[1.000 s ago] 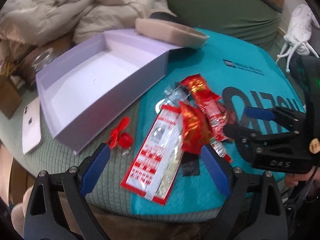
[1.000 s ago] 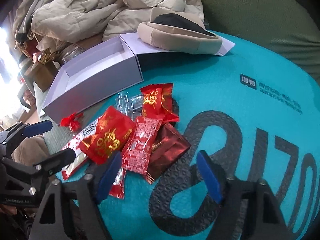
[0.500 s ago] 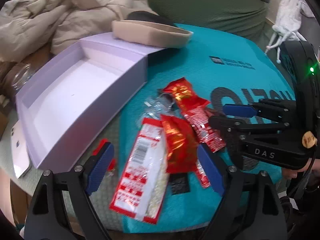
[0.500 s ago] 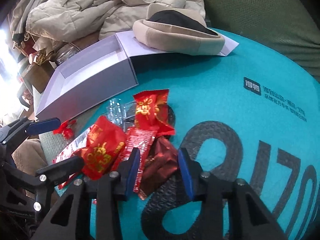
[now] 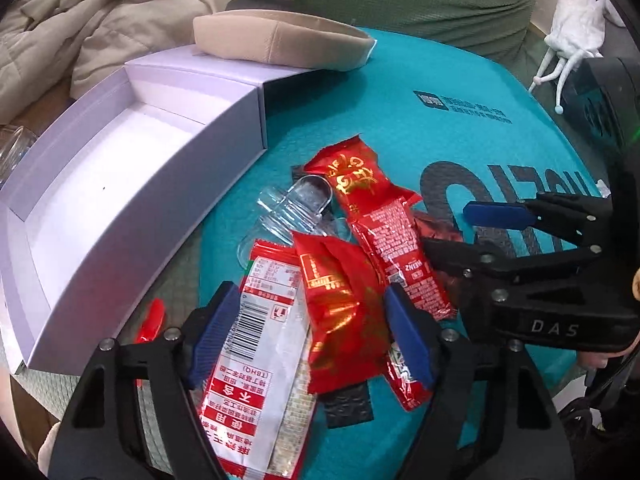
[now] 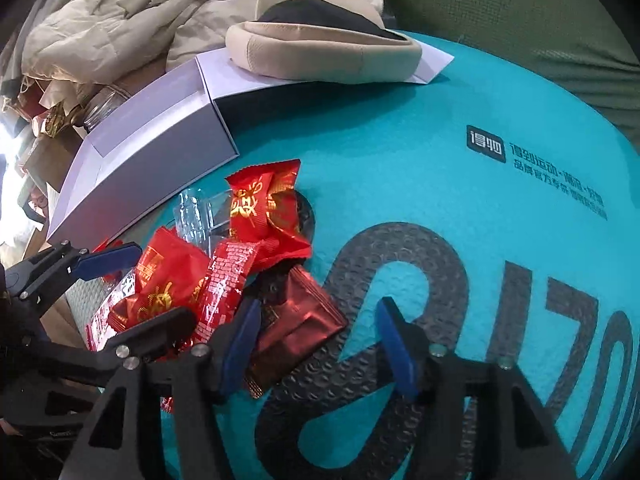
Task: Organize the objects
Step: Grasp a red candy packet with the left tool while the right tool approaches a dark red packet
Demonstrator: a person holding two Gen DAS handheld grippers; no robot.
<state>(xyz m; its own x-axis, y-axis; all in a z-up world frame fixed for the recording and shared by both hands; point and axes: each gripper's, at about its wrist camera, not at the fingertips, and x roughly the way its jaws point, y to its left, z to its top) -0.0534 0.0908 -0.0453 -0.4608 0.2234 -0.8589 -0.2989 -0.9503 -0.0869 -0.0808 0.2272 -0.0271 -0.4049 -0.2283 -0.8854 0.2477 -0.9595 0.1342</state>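
Observation:
A heap of snack packets lies on a teal mat [image 5: 460, 148]: a white and red packet [image 5: 260, 364], red packets [image 5: 340, 300] [image 6: 264, 208], a long red sachet [image 5: 396, 248], a dark red packet [image 6: 296, 328] and a clear plastic piece [image 5: 292, 208]. An open white box [image 5: 100, 200] stands left of the heap. My left gripper [image 5: 310, 332] is open, its fingers either side of the white and red packets. My right gripper [image 6: 320, 340] is open around the dark red packet; it also shows in the left wrist view [image 5: 460, 232].
A beige cap [image 5: 280, 40] rests on the box lid [image 6: 280, 76]. A pale padded jacket [image 6: 140, 20] is heaped behind. A glass jar [image 6: 104, 108] and clutter stand left of the box. A small red item [image 5: 150, 320] lies by the box. A green cushion [image 6: 520, 20] is at the back.
My left gripper has moved forward and down over the packets. My right gripper narrowed half a second ago and has now opened again around the dark red packet.

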